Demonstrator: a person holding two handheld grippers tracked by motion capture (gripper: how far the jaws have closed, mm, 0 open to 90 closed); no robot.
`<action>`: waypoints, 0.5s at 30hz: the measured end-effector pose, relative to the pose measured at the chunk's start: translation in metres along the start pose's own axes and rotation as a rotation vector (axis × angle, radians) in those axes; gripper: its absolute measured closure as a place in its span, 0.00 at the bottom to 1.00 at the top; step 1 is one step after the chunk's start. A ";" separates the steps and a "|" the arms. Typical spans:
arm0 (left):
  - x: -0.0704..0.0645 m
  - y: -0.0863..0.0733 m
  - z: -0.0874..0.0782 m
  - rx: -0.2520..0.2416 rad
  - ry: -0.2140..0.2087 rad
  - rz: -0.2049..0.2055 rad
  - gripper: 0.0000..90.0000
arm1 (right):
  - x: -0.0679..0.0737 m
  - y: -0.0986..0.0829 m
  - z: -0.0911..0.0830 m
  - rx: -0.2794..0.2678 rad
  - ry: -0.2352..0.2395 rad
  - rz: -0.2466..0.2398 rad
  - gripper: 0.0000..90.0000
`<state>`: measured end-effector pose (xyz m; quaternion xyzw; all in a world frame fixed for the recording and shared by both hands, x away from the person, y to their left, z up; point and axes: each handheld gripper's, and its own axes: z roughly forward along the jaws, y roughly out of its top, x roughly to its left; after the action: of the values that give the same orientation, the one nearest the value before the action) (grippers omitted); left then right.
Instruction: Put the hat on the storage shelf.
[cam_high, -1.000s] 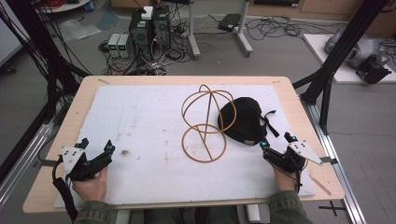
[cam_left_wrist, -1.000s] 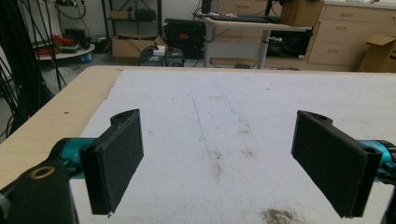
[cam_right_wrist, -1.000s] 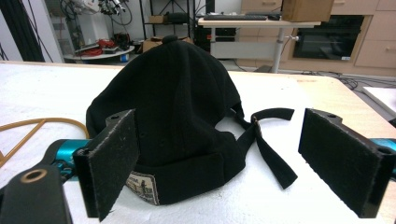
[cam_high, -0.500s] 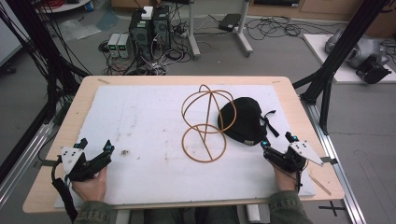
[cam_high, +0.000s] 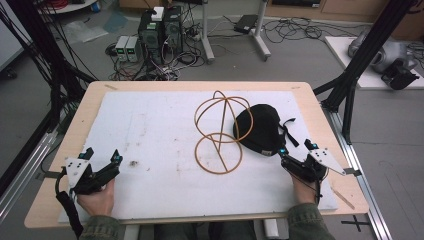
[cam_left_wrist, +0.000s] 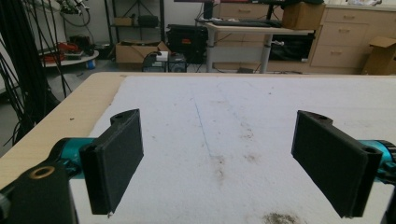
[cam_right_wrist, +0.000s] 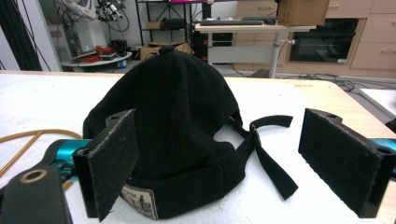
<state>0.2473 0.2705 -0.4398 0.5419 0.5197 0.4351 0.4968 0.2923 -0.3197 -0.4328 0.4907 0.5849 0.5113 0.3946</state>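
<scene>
A black cap (cam_high: 259, 129) lies on the white mat (cam_high: 150, 135) at the right, its strap (cam_right_wrist: 266, 154) trailing toward the table edge. A tan wire stand (cam_high: 220, 132) made of hoops sits in the middle, touching the cap's left side. My right gripper (cam_high: 296, 148) rests just in front of the cap, jaws open, with the cap (cam_right_wrist: 173, 135) close ahead and nothing held. Down at the front left, my left gripper (cam_high: 102, 156) is open over bare mat (cam_left_wrist: 219, 140).
The wooden table edge (cam_high: 65, 145) frames the mat. Small dirt smudges (cam_high: 134, 163) mark the mat near the left gripper. Black frame struts (cam_high: 350, 80) stand by the right edge. Beyond the table, computers and cables (cam_high: 160, 30) crowd the floor.
</scene>
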 end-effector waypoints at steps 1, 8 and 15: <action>0.000 0.000 0.000 -0.001 -0.001 0.002 0.19 | 0.000 0.001 0.002 -0.001 -0.001 0.000 0.13; -0.001 0.000 0.001 -0.003 -0.003 0.013 0.19 | 0.000 0.004 0.018 0.008 0.000 -0.008 0.13; -0.002 0.000 0.002 -0.002 -0.006 0.016 0.19 | 0.002 0.009 0.029 0.023 0.017 -0.029 0.13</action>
<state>0.2489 0.2688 -0.4399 0.5468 0.5134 0.4382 0.4954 0.3210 -0.3119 -0.4288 0.4823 0.6012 0.5027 0.3914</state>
